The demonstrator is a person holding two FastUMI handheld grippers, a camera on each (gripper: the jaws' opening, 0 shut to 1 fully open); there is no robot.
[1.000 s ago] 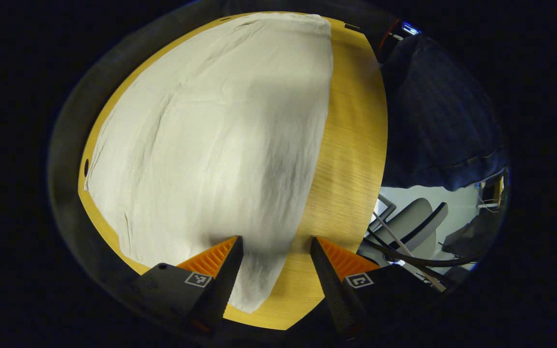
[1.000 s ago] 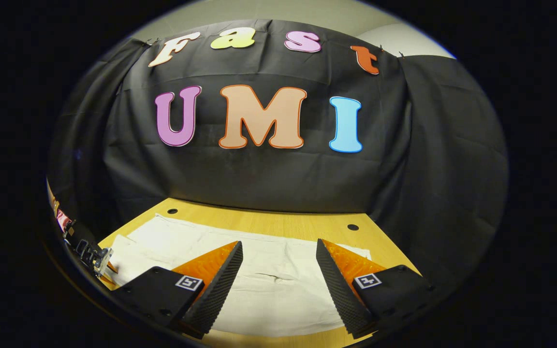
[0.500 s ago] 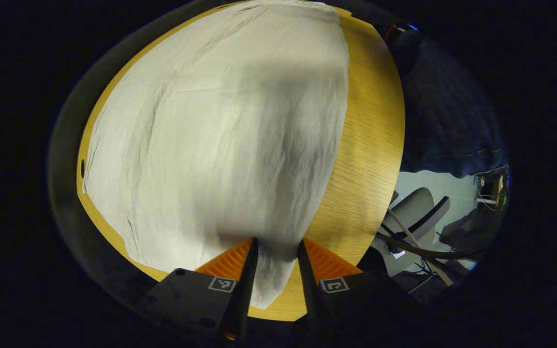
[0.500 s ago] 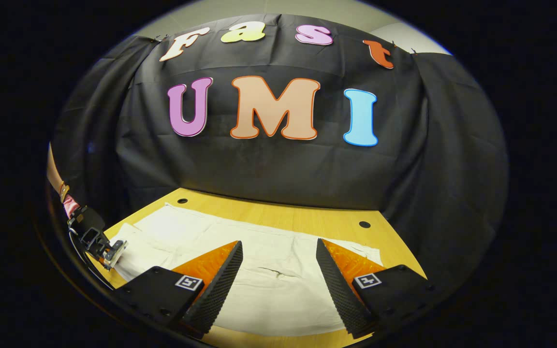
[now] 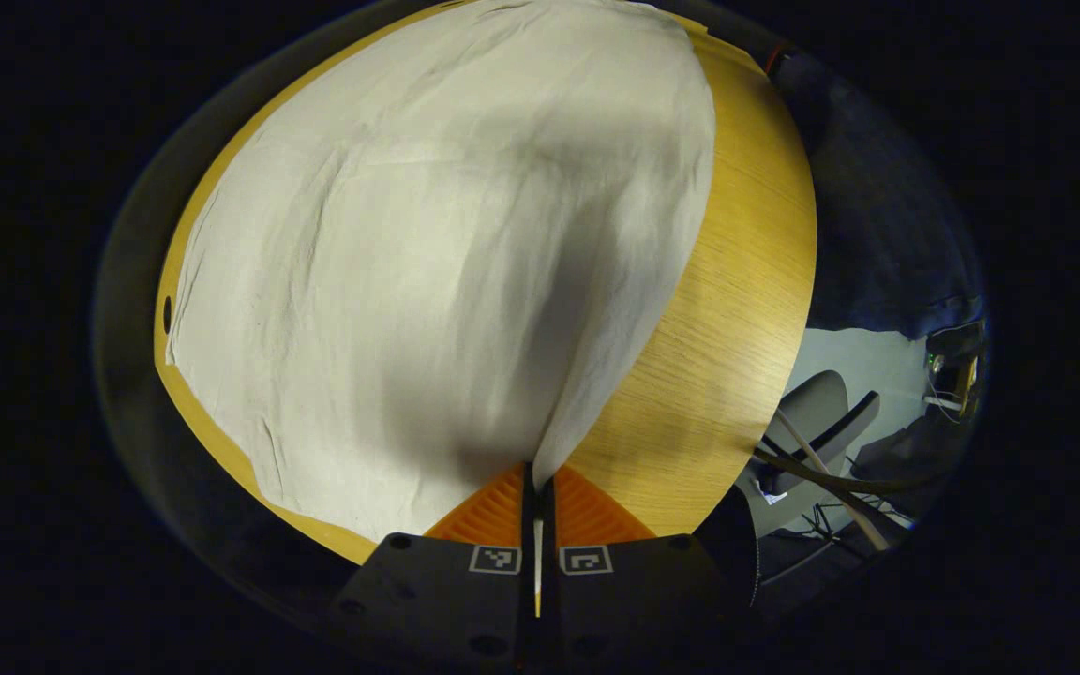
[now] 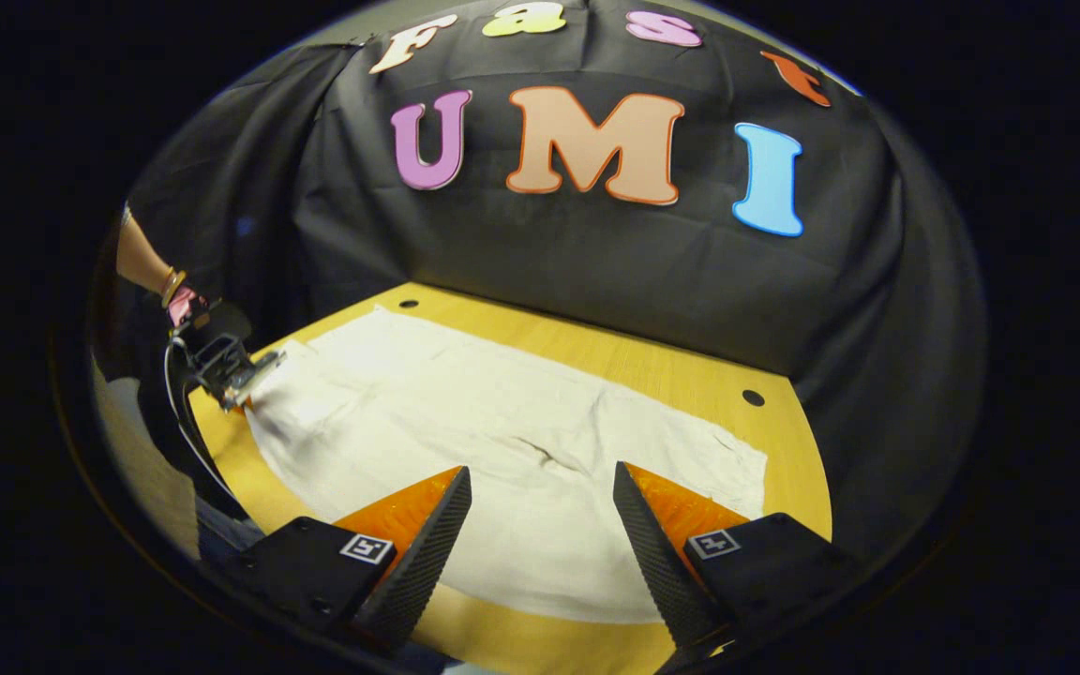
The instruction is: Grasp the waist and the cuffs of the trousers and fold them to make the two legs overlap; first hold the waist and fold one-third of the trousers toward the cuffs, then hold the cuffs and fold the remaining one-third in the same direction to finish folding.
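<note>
Trousers: pale cream cloth, spread flat across most of the wooden table; surface lightly creased, one dark wrinkle near the middle in the right gripper view. Long side runs parallel to the black cloth wall at the back of the table, with a strip of bare wood between cloth and wall.

Left hand-held gripper: fingers clenched together on a near corner of the trousers, at the table's edge; a thin sliver of cloth shows pinched between them. From the pinch the cloth rises in a raised ridge running away from the fingers, its right-hand edge lifted off the wood. In the right gripper view the same gripper appears far off at the left end of the trousers, touching the cloth's corner, held by a hand with a bracelet at the wrist.

Right hand-held gripper: fingers spread wide apart, grasping nothing; poised above the near long edge of the trousers, roughly mid-length, cloth visible between and beyond the two fingers. Whether the tips touch the cloth cannot be told.

Table: two round holes near the back edge. Office chair and cables lie beyond the table edge in the left gripper view
</note>
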